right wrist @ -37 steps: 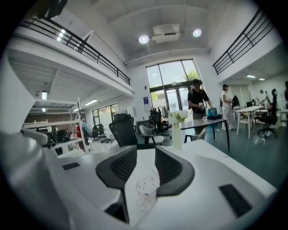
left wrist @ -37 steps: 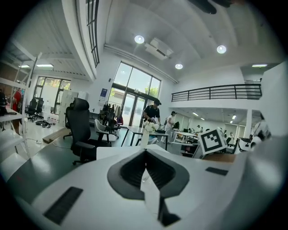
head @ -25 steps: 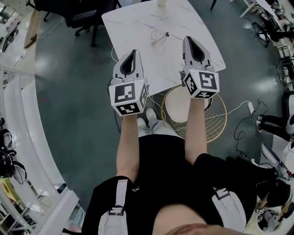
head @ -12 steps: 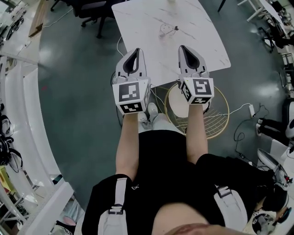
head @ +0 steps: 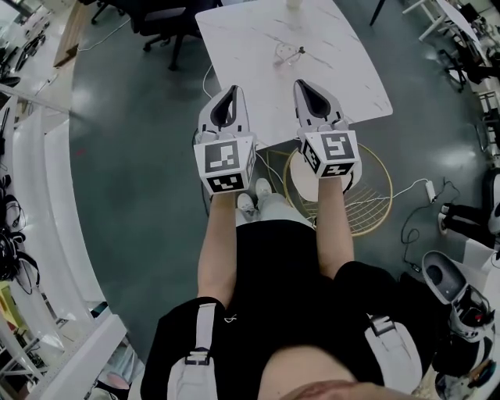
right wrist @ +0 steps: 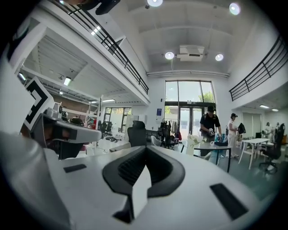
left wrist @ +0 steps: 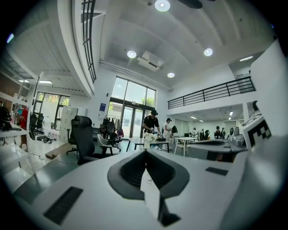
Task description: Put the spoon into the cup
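A small thin spoon [head: 289, 53] lies on the white marble table [head: 344, 55]. A pale cup [head: 294, 3] stands at the table's far end, cut off by the top of the head view. My left gripper [head: 228, 91] hangs over the table's near left edge, its jaws shut with nothing in them [left wrist: 145, 152]. My right gripper [head: 304, 84] is over the table's near part, a short way in front of the spoon and apart from it. It is shut and holds nothing [right wrist: 145, 151]. Neither gripper view shows the spoon clearly.
A round gold wire stool [head: 371, 205] stands under the table's near right corner. A black office chair [head: 168, 14] is at the far left, and a curved white counter [head: 43, 203] runs along the left. Cables [head: 410, 191] lie on the floor. People stand at a distant table [right wrist: 210, 128].
Against the table, both grippers have shifted left. The right one has also drawn back and sunk a little, and is now more in line with the spoon. Both stayed shut.
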Available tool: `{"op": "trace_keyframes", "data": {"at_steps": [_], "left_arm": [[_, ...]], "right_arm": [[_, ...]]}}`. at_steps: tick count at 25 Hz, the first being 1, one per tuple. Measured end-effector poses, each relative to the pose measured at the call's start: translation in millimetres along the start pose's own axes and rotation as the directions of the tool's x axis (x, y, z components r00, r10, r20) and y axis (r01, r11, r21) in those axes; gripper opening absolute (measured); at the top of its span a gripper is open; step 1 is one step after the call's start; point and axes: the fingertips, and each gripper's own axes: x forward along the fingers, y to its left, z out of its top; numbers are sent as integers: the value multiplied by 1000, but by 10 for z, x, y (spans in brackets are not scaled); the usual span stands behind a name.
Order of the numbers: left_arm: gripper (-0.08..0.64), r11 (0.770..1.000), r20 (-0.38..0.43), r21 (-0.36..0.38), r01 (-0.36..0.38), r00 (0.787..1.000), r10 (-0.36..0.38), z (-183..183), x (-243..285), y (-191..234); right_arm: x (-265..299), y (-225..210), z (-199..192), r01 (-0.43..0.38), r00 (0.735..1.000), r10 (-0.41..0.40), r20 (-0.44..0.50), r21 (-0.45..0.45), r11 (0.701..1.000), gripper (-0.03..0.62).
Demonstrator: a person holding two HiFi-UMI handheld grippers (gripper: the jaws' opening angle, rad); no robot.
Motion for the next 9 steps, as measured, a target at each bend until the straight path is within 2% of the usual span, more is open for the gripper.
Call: {"op": "trace_keyframes", "data": {"at_steps": [9], "left_arm": [[12,1000,-8,-9,-30,1000,30,-70,-107,185]], "right_arm": [[104,218,-39,-51,999,51,-17,-12,999,6]]}}
